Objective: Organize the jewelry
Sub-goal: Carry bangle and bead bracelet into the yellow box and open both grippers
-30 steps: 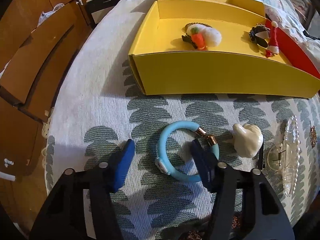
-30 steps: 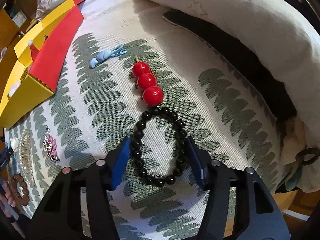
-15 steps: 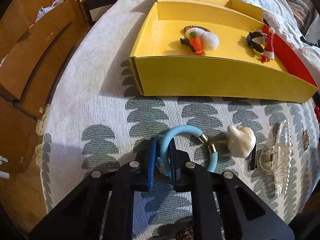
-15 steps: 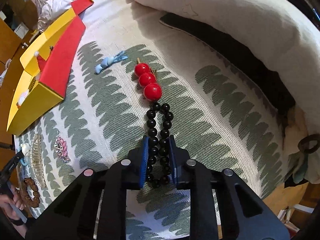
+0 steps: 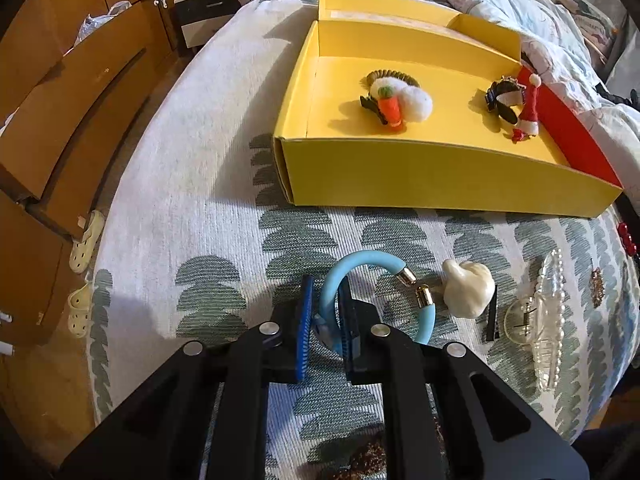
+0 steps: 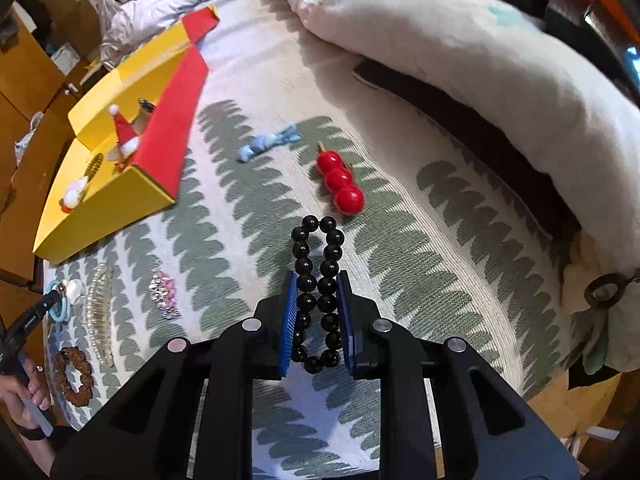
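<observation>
Left wrist: your left tool (image 5: 325, 330) clamps the bangle (image 5: 362, 266); your right tool (image 6: 318, 314) clamps the beads (image 6: 316, 248). Next, I'd judge, carry both into the box (image 5: 440, 178).

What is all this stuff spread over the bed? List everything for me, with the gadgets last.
Yellow box: 1, yellow with a red flap, on the bedspread.
Carrot hair clip: 1, orange and white, inside the box.
Santa-hat clip: 1, red and white, inside the box, at the red flap.
Blue bracelet: 1, light blue with gold ends, in the left gripper.
Black bead bracelet: 1, black, in the right gripper.
Red ball clip: 1, three red balls, beyond the beads.
Blue clip: 1, pale blue, near the flap.
Cream clip: 1, beside the blue bracelet.
Clear claw clip: 1, transparent.
Left gripper: shut on the blue bracelet.
Right gripper: shut on the beads.
</observation>
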`<state>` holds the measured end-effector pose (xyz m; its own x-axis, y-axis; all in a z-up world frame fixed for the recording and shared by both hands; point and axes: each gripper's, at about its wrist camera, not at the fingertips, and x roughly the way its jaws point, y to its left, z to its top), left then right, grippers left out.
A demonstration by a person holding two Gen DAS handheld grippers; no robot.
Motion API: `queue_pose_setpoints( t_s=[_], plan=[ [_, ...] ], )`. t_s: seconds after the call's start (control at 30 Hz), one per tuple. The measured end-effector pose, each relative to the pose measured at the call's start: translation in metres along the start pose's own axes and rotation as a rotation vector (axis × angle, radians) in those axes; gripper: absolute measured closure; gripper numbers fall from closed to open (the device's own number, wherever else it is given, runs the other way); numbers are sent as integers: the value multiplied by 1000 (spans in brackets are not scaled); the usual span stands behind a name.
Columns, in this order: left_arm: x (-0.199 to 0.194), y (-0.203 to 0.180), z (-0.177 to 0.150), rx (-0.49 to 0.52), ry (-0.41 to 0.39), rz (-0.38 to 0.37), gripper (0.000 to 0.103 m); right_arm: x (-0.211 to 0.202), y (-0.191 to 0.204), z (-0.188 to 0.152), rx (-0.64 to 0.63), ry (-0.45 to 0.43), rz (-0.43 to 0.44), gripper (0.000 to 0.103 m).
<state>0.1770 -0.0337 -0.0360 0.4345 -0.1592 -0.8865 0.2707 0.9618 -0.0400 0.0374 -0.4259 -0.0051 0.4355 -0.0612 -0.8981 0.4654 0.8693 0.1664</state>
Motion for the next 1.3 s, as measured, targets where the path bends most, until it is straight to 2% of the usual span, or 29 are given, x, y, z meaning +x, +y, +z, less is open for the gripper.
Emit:
queue_pose_setpoints(
  t_s=[0.2, 0.37, 0.67, 0.83, 1.0, 1.17, 1.3],
  plan=[
    [-15, 4, 1, -8, -23, -15, 90, -28, 15, -4, -34, -71, 50, 83],
    [-34, 1, 7, -25, -56, -49, 90, -43, 50, 6, -84, -125, 119, 83],
    [-59, -17, 34, -51, -126, -125, 90, -60, 147, 33, -256, -176, 247, 83],
    [-57, -24, 66, -75, -150, -153, 90, -34, 198, 66, -319, -149, 271, 83],
    [-40, -40, 100, -49, -132, -188, 90, 1, 231, 92, -355, -99, 275, 83],
    [-8, -53, 117, -31, -51, -191, 90, 42, 249, 109, -377, -36, 282, 83],
    [15, -68, 126, 13, 0, -154, 90, 65, 253, 114, -380, 4, 272, 83]
  ],
)
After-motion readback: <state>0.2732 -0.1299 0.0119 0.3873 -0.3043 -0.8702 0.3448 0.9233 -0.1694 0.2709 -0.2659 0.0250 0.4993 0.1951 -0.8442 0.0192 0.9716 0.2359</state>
